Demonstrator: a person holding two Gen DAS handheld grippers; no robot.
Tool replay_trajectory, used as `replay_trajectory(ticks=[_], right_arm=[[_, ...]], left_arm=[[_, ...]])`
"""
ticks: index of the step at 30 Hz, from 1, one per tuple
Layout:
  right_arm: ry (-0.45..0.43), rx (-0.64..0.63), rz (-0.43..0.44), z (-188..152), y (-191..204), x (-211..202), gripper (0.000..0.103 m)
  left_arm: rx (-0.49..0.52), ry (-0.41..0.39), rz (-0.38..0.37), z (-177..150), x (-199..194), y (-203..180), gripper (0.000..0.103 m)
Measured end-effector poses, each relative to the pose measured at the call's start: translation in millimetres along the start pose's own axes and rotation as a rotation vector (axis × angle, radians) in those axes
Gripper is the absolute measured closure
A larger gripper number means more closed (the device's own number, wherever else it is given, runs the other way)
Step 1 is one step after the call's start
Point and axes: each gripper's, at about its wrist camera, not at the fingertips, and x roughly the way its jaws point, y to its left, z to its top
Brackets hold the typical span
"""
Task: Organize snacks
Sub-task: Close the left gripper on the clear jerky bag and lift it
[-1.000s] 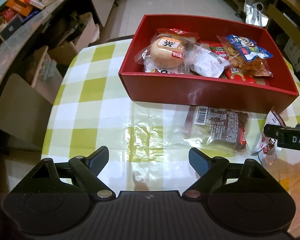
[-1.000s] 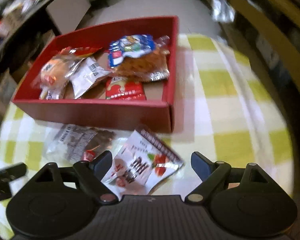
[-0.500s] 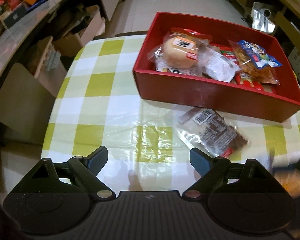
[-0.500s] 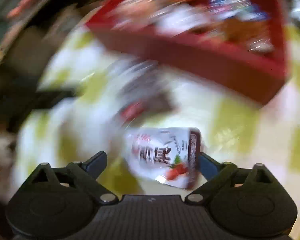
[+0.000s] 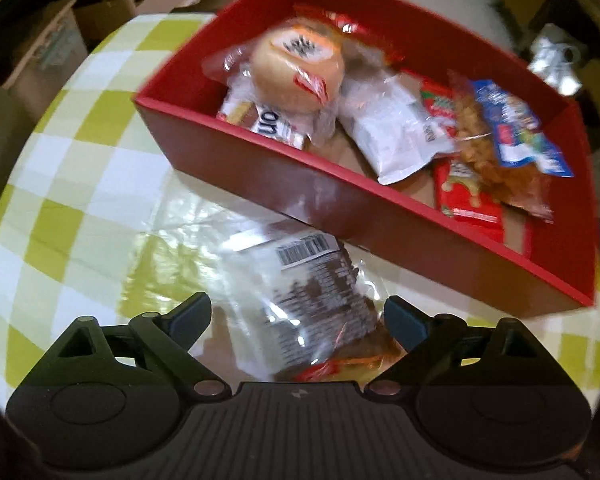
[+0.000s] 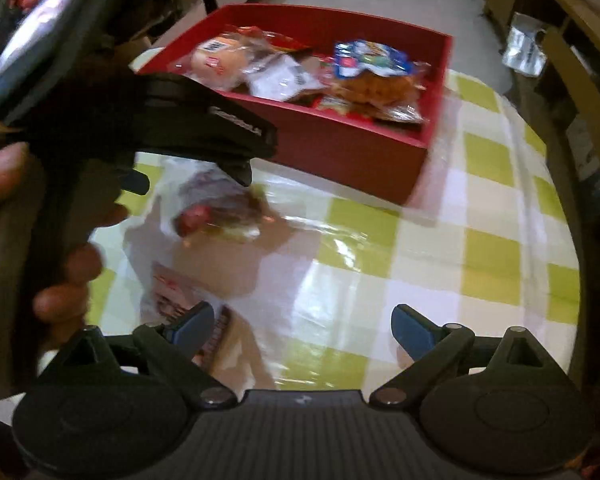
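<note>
A red box [image 5: 340, 200] on the checked table holds a wrapped round bun [image 5: 296, 64], a white packet [image 5: 388, 132], a blue-topped bag of fried snacks [image 5: 508, 132] and a red packet [image 5: 468, 200]. In front of the box lies a clear packet of brown snacks [image 5: 316, 300]. My left gripper [image 5: 298, 314] straddles it, jaws opening, pads off it. In the right wrist view the left gripper [image 6: 188, 178] hovers over this brown packet [image 6: 216, 208]. My right gripper [image 6: 302, 326] is open over bare cloth. A white-and-red packet [image 6: 172, 300] lies beside its left finger.
The table [image 6: 480, 240] has a green-and-white cloth under clear plastic and a curved edge on the right. A hand [image 6: 4, 184] holds the left gripper's grip. Wooden furniture [image 6: 572, 40] stands right of the table. Cardboard boxes [image 5: 60, 40] sit on the floor at the left.
My left gripper came down and rightward until the brown packet lay between its fingers. The right gripper shifted right, so the white-and-red packet is now outside its left finger.
</note>
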Motion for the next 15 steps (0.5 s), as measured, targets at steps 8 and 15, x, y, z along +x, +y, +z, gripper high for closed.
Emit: replay_trajectory(ticks=[8, 15], right_arm=[[0.010, 0.018, -0.004, -7.8, -26.7, -2.3, 0.003], [0.007, -0.010, 0.049, -8.7, -6.5, -4.5, 0.003]], left_arm=[[-0.018, -0.014, 0.038, -17.9, 4.0, -1.9, 0.008], [0.057, 0.013, 0.114, -49.9, -15.7, 52.2, 0.017]])
